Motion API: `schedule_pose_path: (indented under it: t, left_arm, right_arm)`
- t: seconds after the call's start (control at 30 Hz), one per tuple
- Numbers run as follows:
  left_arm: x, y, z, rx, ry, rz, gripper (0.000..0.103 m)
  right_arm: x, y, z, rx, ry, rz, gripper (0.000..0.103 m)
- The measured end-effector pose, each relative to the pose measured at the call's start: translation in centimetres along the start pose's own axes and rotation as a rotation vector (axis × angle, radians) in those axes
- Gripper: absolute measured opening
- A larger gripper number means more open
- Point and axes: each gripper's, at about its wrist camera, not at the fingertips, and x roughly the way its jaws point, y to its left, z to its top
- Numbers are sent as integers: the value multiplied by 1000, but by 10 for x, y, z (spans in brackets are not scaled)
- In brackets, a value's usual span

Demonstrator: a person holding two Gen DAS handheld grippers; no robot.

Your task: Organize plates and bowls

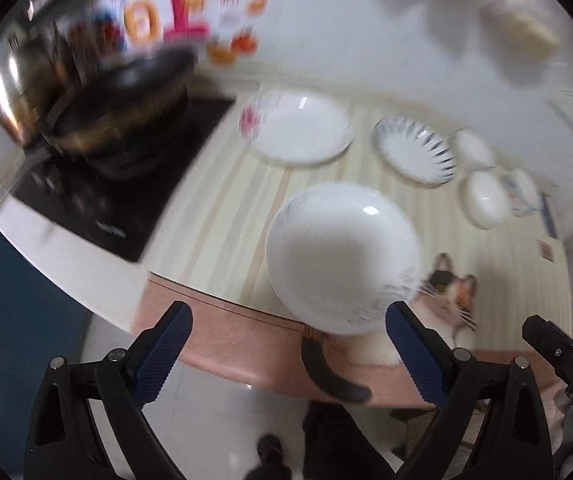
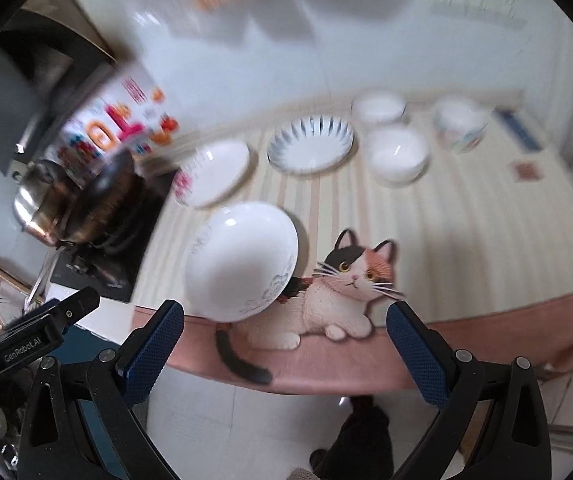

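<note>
Left gripper (image 1: 288,334) and right gripper (image 2: 285,334) are being held with jaws wide, empty | approach step judged under way | nearest plate (image 1: 342,258) is lying at mat (image 1: 222,208) front edge; bowls (image 2: 398,156) behind | rim grasp being called for next.

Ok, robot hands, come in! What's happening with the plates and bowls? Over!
Left gripper open, empty. Right gripper open, empty. Nearest plate untouched at the table's front edge, partly covering the cat picture. Nothing blocking it. Over.
</note>
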Motion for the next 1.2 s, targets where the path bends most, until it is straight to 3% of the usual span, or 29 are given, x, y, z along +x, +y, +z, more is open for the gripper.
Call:
schedule_pose_path:
  t: [0.2, 0.3, 0.43, 0.5, 0.57, 0.6, 0.97, 1.2]
  left_arm:
    - [107, 15, 31, -95, 194, 9, 93]
    - [144, 26, 39, -135, 266, 17, 82]
    - [168, 30, 47, -131, 290, 19, 60]
    - [174, 29, 48, -123, 293, -16, 44]
    - [173, 25, 48, -112, 283, -64, 33]
    - [171, 21, 48, -93, 274, -61, 31]
    - [139, -16, 43, 12, 200, -6, 31]
    - [126, -63, 38, 52, 179, -41, 31]
  right_arm:
    - [139, -14, 51, -20, 186, 55, 98]
    - [191, -19, 63, -7, 257, 70, 90]
    - [242, -21, 69, 11, 337, 134, 66]
    - [248, -17, 66, -10, 348, 146, 53]
    - [253, -12, 61, -50, 352, 137, 22]
    - [254, -9, 61, -82, 327, 129, 18]
    - [232, -13, 68, -116, 294, 114, 17]
    - [199, -56, 70, -85, 266, 109, 17]
